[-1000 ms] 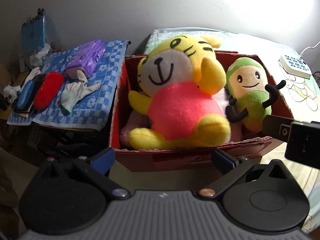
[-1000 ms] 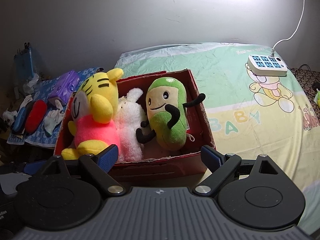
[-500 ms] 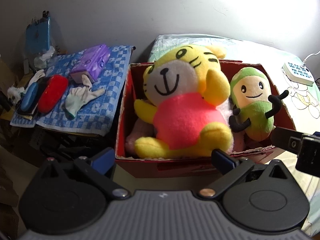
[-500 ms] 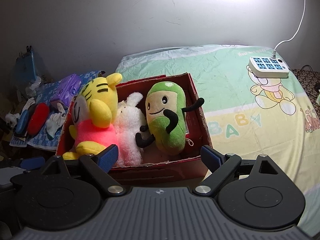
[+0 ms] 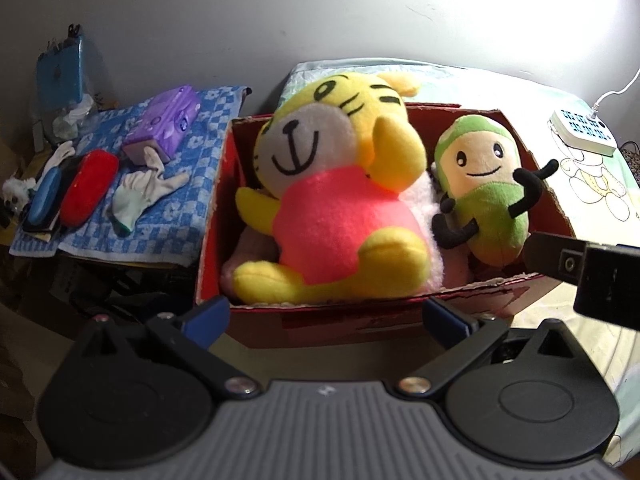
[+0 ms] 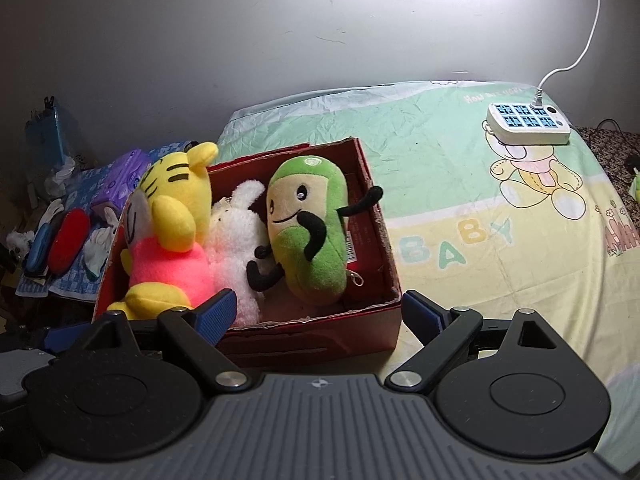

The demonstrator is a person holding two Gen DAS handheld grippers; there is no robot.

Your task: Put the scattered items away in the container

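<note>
Now you are pulling both grippers back from the red box [image 6: 316, 340] on the bed [image 6: 480, 208]; left gripper [image 5: 326, 314] and right gripper [image 6: 318, 312] fingers are hanging open, empty. Tiger [image 5: 332, 200], white plush [image 6: 236, 248] and green plush [image 6: 308, 236] are sitting inside, so tidying looks finished.

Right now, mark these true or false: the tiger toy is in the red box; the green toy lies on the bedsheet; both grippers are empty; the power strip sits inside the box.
1. The tiger toy is in the red box. True.
2. The green toy lies on the bedsheet. False: it stands inside the box.
3. The left gripper and right gripper are empty. True: both open.
4. The power strip sits inside the box. False: it rests on the bedsheet.
</note>
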